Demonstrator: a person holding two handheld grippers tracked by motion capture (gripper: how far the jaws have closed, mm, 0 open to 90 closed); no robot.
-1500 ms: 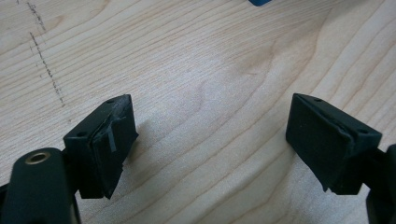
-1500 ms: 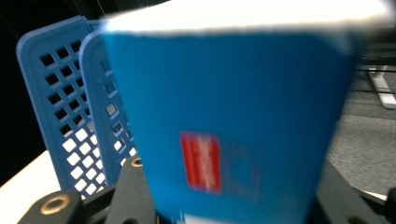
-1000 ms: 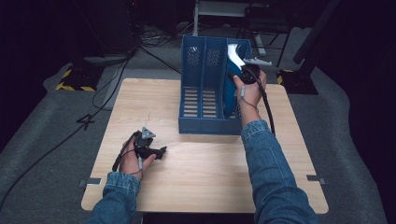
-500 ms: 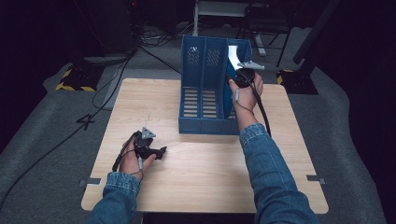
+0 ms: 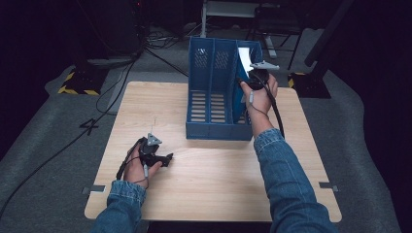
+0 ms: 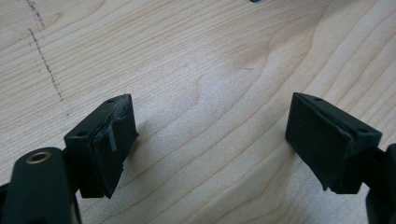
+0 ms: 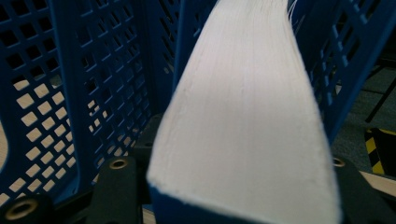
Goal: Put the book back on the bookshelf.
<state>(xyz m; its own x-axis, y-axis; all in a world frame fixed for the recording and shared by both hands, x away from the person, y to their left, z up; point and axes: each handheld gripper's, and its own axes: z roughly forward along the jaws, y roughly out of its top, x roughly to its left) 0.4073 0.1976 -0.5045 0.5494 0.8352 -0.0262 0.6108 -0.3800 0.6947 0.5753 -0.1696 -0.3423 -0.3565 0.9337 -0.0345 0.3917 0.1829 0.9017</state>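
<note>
A blue three-slot file holder [image 5: 214,111] stands on the wooden table [image 5: 214,194], toward its far edge. A thick book [image 5: 244,57] with a blue cover and white page edges stands in the rightmost slot. My right gripper [image 5: 248,80] reaches into that slot from the near right. In the right gripper view the book [image 7: 243,116] sits between the jaws of the right gripper [image 7: 243,191], which have just been opening; their pads are hidden behind it. The holder's lattice walls [image 7: 93,70] flank the book. My left gripper [image 5: 166,158] rests on the table at the near left, open and empty [image 6: 210,135].
Cables [image 5: 121,82] trail over the grey floor left of the table. Yellow-and-black striped bases stand at the far left [image 5: 75,90] and far right [image 5: 296,80]. A faint pencil line [image 6: 44,60] marks the tabletop near the left gripper. The holder's two left slots hold nothing.
The right hand has edged slightly farther along the holder's right slot with the book. The left hand and gripper have stayed where they were.
</note>
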